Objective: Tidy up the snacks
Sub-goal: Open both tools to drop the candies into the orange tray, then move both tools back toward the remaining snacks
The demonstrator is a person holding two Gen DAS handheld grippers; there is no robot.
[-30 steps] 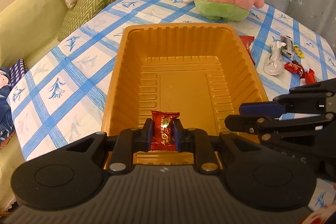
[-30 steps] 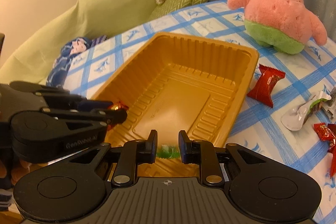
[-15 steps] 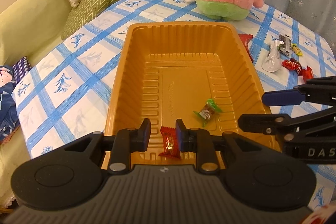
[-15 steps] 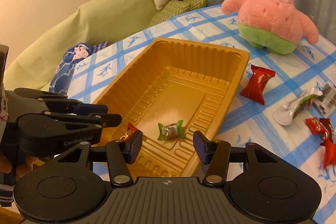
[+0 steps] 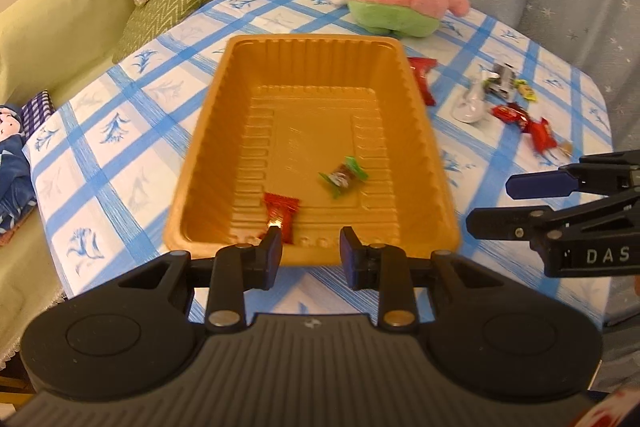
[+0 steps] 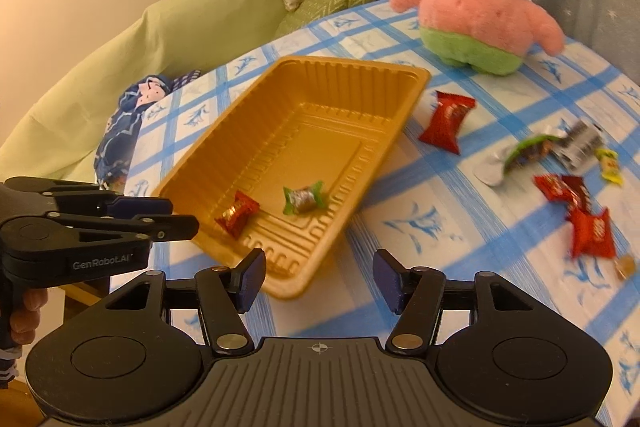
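Golden tray [image 5: 420, 131] runs lengthwise away from both empty hand-held grippers, jaws just parted.

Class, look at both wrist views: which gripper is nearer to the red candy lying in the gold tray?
Left. The left gripper hangs at the tray's near edge, just short of the red candy. The right gripper sits off the gold tray's near corner, further from it. Both are open, empty.

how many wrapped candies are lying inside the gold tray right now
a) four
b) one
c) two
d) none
c) two: a red-wrapped candy and a green-wrapped candy lie on the floor of the gold tray; the other snacks are out on the tablecloth.
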